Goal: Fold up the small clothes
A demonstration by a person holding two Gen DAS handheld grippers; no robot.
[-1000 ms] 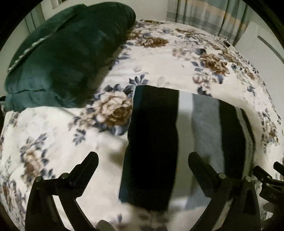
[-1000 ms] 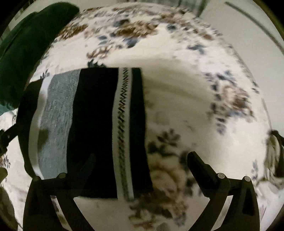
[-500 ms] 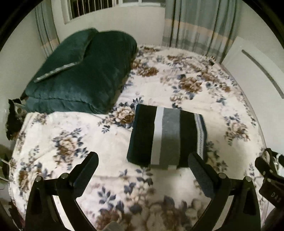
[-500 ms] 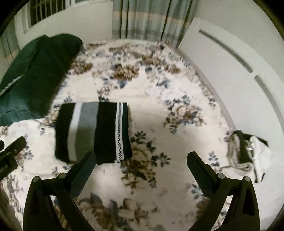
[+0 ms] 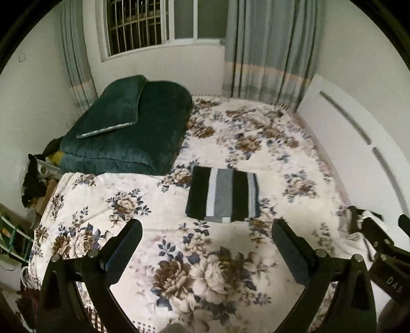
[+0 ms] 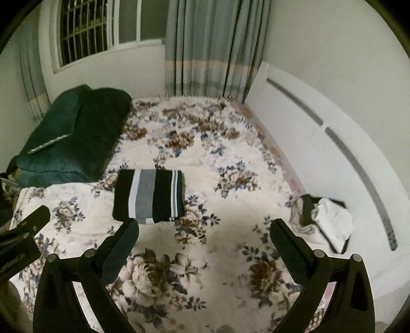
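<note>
A folded garment (image 5: 222, 195) with black, white and grey stripes lies flat on the floral bed cover (image 5: 179, 251); the right wrist view shows the folded garment (image 6: 150, 196) left of centre. A crumpled pile of white and dark clothes (image 6: 323, 217) sits at the bed's right edge, near the headboard. My left gripper (image 5: 207, 234) hangs open above the bed, well back from the folded garment, with nothing between its fingers. My right gripper (image 6: 205, 234) is also open and empty, held high over the cover.
A thick dark green quilt (image 5: 128, 128) is folded at the far left of the bed. A white headboard (image 6: 333, 143) runs along the right side. Curtains (image 5: 269, 46) and a barred window (image 5: 133, 23) are behind. Clutter (image 5: 33, 179) sits beside the bed's left edge.
Both grippers have pulled up and back from just above the folded garment, so the whole bed and room now show. The garment stays folded in place.
</note>
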